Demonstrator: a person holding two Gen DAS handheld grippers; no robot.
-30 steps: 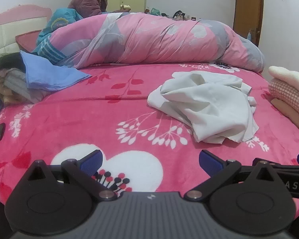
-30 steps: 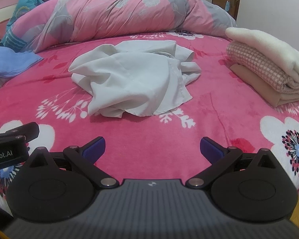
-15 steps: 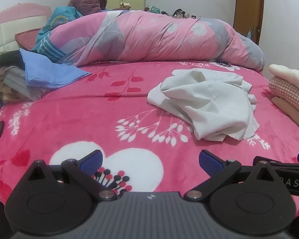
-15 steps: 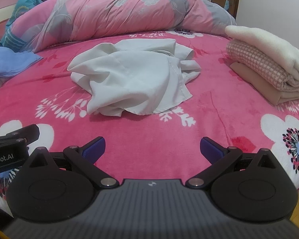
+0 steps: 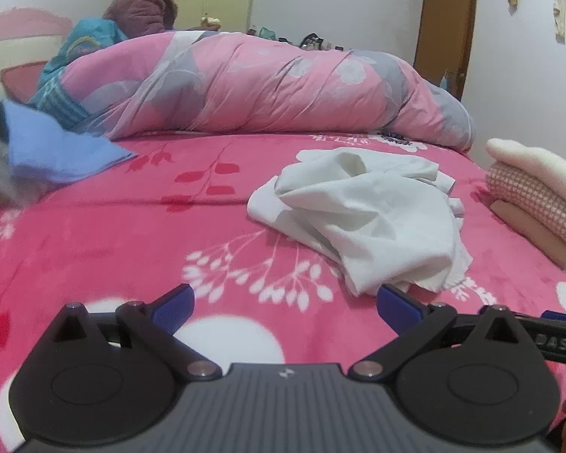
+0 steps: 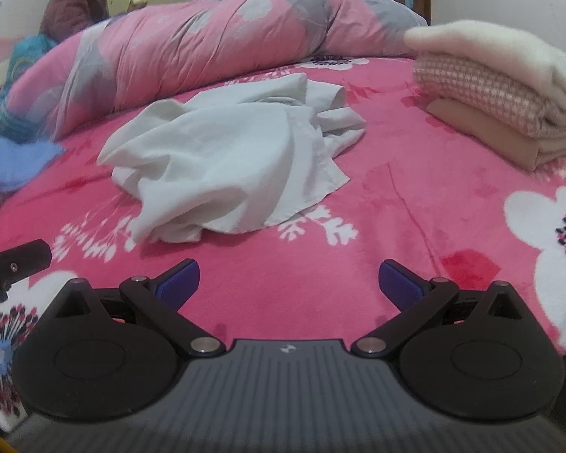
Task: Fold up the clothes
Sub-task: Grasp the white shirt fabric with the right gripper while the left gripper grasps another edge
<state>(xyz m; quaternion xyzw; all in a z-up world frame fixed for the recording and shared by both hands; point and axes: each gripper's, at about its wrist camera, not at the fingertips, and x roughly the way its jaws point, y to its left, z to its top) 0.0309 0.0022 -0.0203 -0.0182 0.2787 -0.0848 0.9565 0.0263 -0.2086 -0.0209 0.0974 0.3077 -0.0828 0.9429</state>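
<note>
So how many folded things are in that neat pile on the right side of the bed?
3, stacked at the bed's right edge: a cream knit on top, a pink checked piece in the middle, and a tan one at the bottom. More could be hidden behind them.

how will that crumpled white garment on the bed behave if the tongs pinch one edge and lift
The white garment looks thin and lies in soft, deep creases, so it would probably drape limply rather than hold shape. It seems light, likely lifting easily. Being bunched in overlapping layers, a pinch may catch several folds at once.
</note>
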